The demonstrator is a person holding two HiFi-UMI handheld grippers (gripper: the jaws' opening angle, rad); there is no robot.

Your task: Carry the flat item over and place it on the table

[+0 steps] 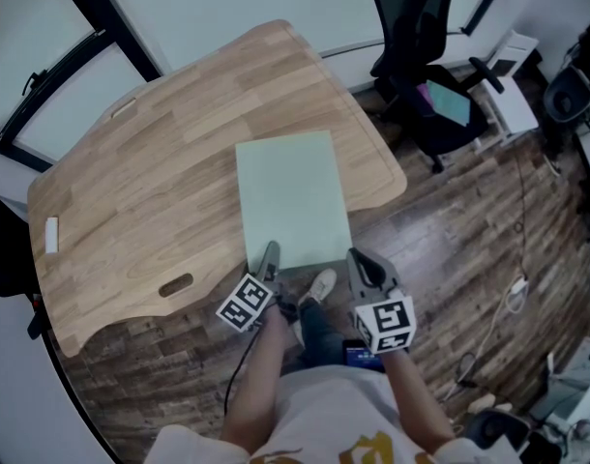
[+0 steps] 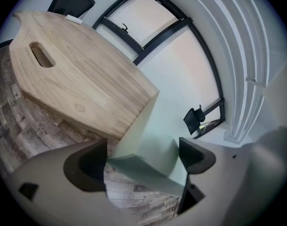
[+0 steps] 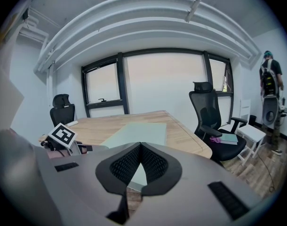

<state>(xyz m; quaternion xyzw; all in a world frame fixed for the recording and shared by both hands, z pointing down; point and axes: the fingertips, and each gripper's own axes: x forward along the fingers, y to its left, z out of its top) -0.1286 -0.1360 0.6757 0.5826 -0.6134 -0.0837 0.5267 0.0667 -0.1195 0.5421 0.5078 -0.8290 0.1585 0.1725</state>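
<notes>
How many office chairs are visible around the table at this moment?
2. One black office chair stands at the table's far left by the window, the other at its right side. Others may sit out of view.

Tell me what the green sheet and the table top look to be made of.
The pale green sheet: matte, uniform colour, flat though overhanging the edge; likely stiff plastic or foam board, can't tell which. The table top: light wood grain in planks, satin finish; wood or wood-look laminate.
</notes>
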